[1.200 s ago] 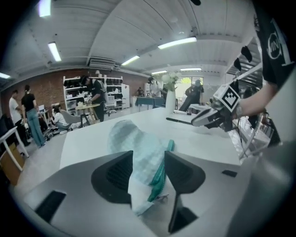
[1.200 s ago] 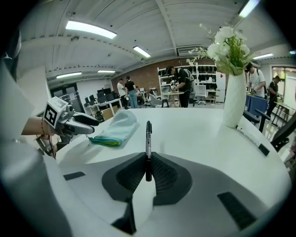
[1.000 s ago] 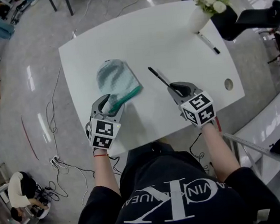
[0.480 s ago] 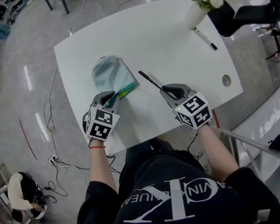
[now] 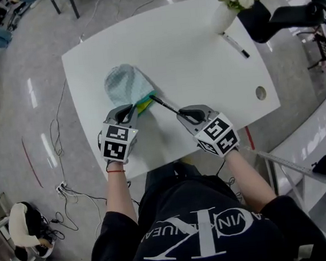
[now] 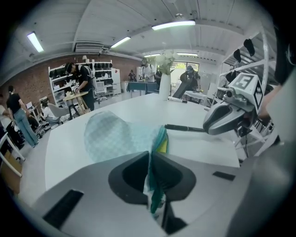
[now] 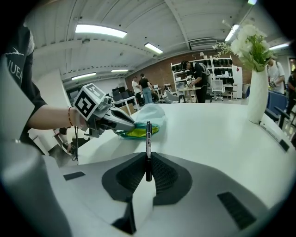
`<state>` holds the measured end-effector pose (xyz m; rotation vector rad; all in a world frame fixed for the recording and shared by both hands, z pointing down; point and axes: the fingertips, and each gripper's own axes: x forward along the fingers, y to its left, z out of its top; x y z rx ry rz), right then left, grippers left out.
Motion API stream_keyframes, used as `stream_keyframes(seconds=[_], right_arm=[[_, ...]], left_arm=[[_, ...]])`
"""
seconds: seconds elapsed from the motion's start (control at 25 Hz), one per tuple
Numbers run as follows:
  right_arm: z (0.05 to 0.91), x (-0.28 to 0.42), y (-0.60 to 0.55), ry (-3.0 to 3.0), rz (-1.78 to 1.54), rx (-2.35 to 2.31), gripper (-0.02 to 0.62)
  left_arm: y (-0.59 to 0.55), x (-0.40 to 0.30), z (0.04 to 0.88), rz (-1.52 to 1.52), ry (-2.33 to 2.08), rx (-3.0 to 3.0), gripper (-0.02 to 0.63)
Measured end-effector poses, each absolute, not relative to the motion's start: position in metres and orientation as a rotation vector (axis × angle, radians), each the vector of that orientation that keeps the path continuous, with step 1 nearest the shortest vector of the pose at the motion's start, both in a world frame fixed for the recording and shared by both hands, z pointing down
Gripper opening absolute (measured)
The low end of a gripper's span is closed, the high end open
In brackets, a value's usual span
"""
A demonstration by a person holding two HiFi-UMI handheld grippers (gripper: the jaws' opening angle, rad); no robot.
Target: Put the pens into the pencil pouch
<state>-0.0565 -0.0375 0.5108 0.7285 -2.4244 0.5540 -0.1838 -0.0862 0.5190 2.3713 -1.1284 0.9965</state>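
A pale teal checked pouch (image 5: 124,84) lies on the white table (image 5: 202,66), its green zip rim and yellow lining (image 5: 145,105) turned toward me. My left gripper (image 5: 131,109) has just been closing and is now shut on that rim, which shows pinched between the jaws in the left gripper view (image 6: 151,157). My right gripper (image 5: 182,115) is shut on a black pen (image 5: 165,105). The pen (image 7: 148,143) sticks out ahead of the jaws, its tip close to the pouch's open mouth (image 7: 138,131). A second black pen (image 5: 236,45) lies at the far right by the vase.
A white vase of white flowers (image 5: 225,15) stands at the table's far right corner. A round cable hole (image 5: 261,93) sits near the right edge. The table's near edge runs just under both grippers. Cables trail on the floor at left.
The left jaws have closed on the pouch's rim and the mouth now shows yellow lining. The right gripper has carried the pen leftward, up to the pouch's mouth.
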Motion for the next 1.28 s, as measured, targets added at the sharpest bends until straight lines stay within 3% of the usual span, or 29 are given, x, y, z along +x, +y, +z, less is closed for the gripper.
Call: stream_keyframes(seconds=[1.28], right_arm=[[0.518, -0.107, -0.049, -2.335, 0.625, 0.685, 0.049]], left_arm=[[-0.068, -0.141, 0.503, 0.842, -1.044, 2.377, 0.021]])
